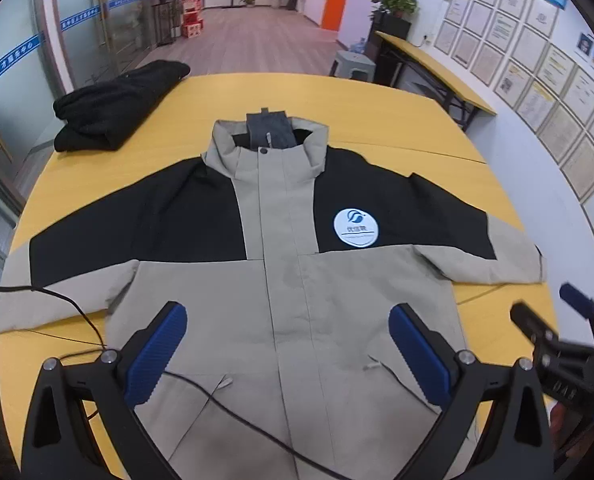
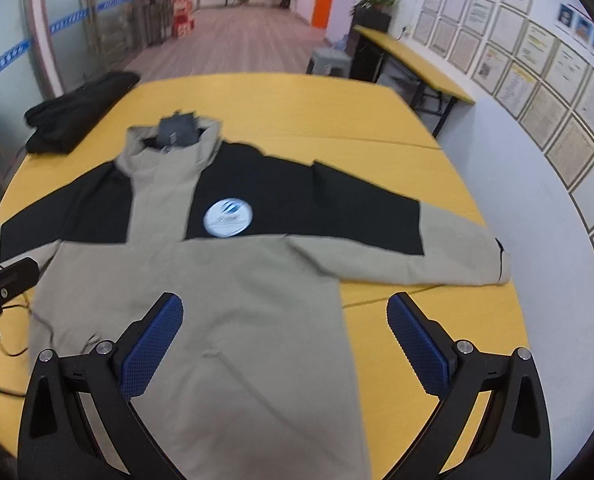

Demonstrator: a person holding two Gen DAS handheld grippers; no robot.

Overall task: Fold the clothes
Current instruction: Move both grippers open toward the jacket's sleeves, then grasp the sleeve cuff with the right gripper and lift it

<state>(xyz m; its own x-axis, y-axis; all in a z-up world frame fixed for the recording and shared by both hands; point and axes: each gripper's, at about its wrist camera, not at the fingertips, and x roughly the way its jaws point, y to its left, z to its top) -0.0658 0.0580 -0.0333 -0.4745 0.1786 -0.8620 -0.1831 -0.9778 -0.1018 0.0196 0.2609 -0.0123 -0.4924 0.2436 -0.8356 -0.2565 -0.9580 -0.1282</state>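
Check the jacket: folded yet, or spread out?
Spread out. The jacket lies flat, front up, on the table, both sleeves stretched sideways, front closed. Neither hand-held gripper holds it.

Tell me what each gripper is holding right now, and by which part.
Nothing is held. The left gripper and right gripper are both open above the jacket, which lies spread flat on the yellow table.

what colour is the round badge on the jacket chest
The round badge is white with a blue swirl logo and a blue lower band, on the jacket's black panel; sharpest in the left wrist view.
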